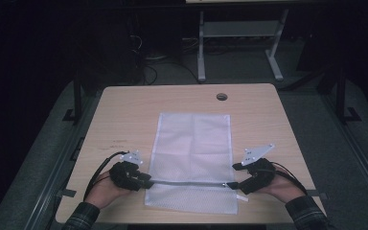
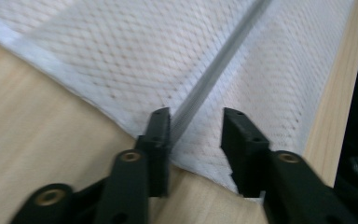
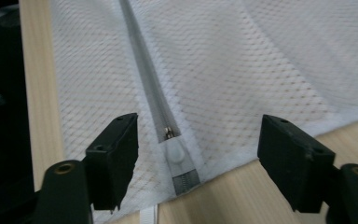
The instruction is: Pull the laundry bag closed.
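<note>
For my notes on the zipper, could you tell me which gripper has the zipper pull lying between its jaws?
The right gripper: the zipper pull of the mesh bag lies between its wide-open jaws. The left gripper straddles plain zipper tape.

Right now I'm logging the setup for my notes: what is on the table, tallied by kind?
White mesh zippered laundry bag: 1
Black hand-held grippers: 2, the left gripper and the right gripper, each at one end of the bag's grey zipper
Total: 3

The room was dim and the far part was almost black. Light fell on the table (image 1: 124, 115). Both gripper views were a bit blurry.
</note>
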Demonstrator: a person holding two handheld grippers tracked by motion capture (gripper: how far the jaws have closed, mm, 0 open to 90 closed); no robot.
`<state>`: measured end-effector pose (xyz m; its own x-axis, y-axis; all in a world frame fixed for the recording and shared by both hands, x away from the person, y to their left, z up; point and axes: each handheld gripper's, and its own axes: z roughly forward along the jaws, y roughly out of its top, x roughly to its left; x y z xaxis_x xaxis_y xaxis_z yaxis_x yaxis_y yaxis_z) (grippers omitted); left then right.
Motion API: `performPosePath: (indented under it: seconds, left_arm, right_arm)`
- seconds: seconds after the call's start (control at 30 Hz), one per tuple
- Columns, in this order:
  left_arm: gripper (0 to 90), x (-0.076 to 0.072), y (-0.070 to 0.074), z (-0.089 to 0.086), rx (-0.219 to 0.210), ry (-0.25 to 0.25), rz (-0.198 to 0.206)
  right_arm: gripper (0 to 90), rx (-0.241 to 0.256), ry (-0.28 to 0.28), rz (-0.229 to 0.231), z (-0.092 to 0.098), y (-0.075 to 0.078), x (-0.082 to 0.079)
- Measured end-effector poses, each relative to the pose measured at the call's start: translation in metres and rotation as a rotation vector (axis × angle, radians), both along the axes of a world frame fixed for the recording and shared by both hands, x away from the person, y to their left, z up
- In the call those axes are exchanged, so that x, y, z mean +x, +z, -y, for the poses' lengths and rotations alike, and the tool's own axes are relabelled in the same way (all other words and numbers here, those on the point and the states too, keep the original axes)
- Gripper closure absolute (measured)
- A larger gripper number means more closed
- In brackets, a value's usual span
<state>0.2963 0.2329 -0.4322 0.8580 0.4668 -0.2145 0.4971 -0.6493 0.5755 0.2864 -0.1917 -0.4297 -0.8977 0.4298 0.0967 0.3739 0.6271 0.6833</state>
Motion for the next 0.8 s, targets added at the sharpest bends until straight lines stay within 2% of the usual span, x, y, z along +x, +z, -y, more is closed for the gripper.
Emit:
performPosePath:
  seconds: [0.13, 0.33, 0.53, 0.7, 0.8]
  left_arm:
    - [48.5, -0.001, 0.005, -0.005, -0.001, 0.035, 0.026]
    - [32.2, -0.008, 0.01, -0.015, 0.015, 0.082, 0.075]
    - [18.9, -0.018, 0.01, -0.029, 0.041, 0.147, 0.132]
    - [13.8, -0.026, 0.008, -0.044, 0.041, 0.217, 0.153]
    - [13.8, -0.028, 0.006, -0.052, 0.031, 0.241, 0.154]
  right_arm:
    - [18.6, 0.026, -0.066, 0.024, 0.007, 0.003, -0.002]
    - [16.3, 0.068, -0.193, 0.052, 0.027, 0.01, -0.006]
    - [13.9, 0.058, -0.291, 0.073, 0.047, 0.006, -0.014]
    - [13.5, 0.039, -0.373, 0.097, 0.059, 0.001, -0.024]
    - [13.4, 0.039, -0.418, 0.076, 0.065, -0.004, -0.029]
